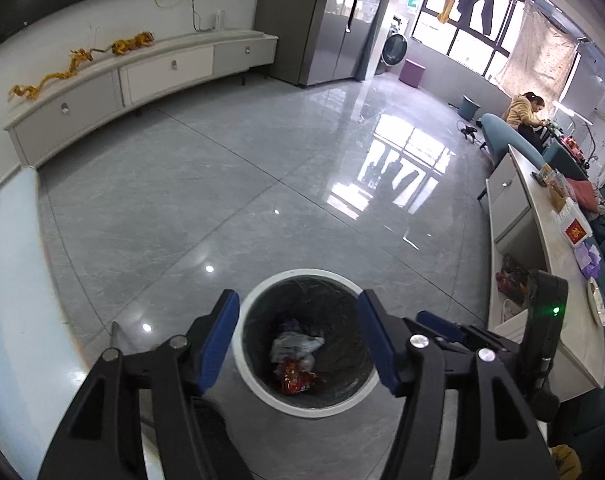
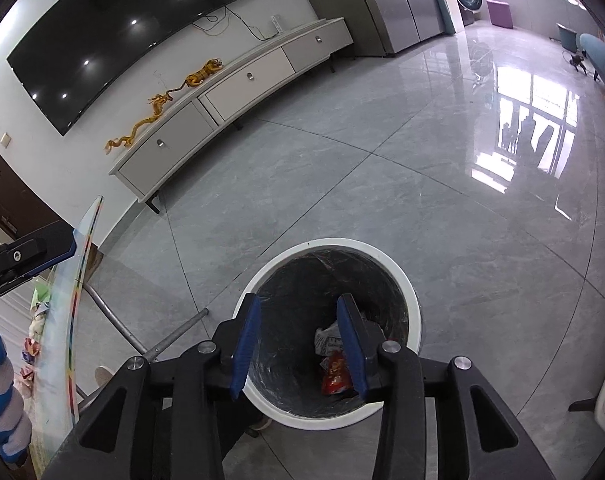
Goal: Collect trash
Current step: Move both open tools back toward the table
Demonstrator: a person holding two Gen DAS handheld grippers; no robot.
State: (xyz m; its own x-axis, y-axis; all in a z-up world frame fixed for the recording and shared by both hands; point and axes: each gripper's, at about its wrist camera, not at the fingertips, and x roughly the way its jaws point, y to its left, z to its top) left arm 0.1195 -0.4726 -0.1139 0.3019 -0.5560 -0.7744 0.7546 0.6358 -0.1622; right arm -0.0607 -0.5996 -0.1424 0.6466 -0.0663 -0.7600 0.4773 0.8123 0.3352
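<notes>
A round trash bin with a white rim (image 1: pixel 262 390) and black liner stands on the grey tile floor; it also shows in the right wrist view (image 2: pixel 406 280). Inside lie a red snack wrapper (image 1: pixel 296 378) (image 2: pixel 334 376) and crumpled white plastic (image 1: pixel 294 346) (image 2: pixel 327 338). My left gripper (image 1: pixel 298 340) hangs open and empty above the bin mouth. My right gripper (image 2: pixel 298 338) is also open and empty above the bin; its body shows at the right in the left wrist view (image 1: pixel 542 320).
A long white counter (image 1: pixel 550 264) with wrappers, a plate and boxes runs along the right. A glass-topped table edge (image 2: pixel 72 300) with metal legs stands at the left. A TV cabinet (image 2: pixel 230 92) lines the far wall. A person (image 1: pixel 526 110) sits far right.
</notes>
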